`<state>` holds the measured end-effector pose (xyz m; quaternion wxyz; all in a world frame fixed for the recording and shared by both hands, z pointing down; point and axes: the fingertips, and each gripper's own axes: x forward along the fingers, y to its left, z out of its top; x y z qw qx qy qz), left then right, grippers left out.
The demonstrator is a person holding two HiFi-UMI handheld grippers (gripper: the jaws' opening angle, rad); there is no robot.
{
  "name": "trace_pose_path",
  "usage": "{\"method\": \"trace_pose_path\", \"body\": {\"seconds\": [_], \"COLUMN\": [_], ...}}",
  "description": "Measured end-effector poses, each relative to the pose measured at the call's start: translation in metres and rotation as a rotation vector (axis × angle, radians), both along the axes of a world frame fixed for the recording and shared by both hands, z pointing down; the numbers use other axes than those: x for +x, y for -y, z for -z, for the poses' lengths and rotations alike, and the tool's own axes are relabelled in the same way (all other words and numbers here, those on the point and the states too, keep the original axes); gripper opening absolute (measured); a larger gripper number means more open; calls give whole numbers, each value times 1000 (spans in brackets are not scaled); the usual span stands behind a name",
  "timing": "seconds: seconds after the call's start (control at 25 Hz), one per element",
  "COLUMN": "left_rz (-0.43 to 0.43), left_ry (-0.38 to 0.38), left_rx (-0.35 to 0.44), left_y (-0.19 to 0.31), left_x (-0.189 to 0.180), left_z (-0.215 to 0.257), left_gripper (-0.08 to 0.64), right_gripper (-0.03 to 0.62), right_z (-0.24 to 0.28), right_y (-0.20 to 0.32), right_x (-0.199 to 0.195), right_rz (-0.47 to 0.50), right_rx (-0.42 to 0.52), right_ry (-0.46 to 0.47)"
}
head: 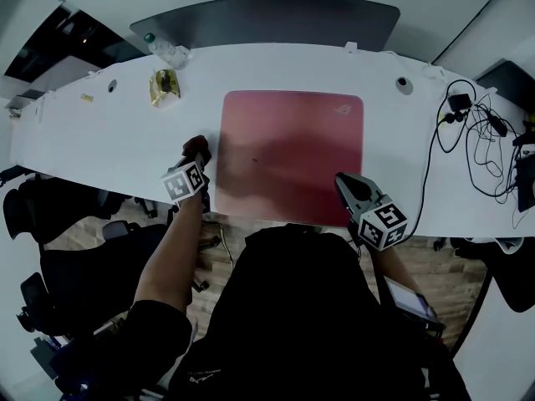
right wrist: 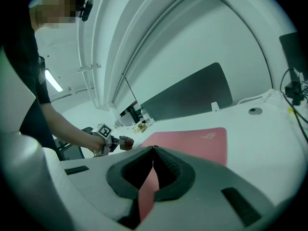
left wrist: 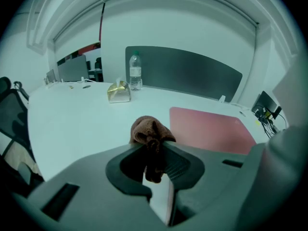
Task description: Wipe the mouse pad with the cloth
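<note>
Office: long desk [head: 117,144], partition [head: 267,19], chairs [head: 38,215]

No word or number can be read anywhere. The mouse pad [head: 292,153] carries a small pale logo [head: 345,105] in its far right corner, too faint to name as a brand. The cubes on the left gripper [head: 199,152] and the right gripper [head: 343,182] show only black-and-white square markers with no letters, while the label on the bottle [left wrist: 135,71] is too small to read.
</note>
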<state>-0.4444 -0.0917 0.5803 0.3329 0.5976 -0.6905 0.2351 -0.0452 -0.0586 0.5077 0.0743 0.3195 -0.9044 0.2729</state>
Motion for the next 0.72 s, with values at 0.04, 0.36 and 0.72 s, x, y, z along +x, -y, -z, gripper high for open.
{"method": "trace_pose_path", "body": {"seconds": [0.04,0.36,0.72], "left_rz": [-22,-227,-282], "left_ry": [-6,-44,-110], "left_rx": [-7,-101,-119], "left_y": [4,16,18], "left_x": [7,76,115], "left_z": [-3,-30,-41], "left_gripper": [80,72,72], "right_gripper": [26,26,26], "right_z": [0,0,-3], "right_y": [0,5,5], "right_x": [1,14,29], "right_rz": [-6,-57,-94], "right_rx": [-1,-2,-7], "right_ry": [-1,-1,3]}}
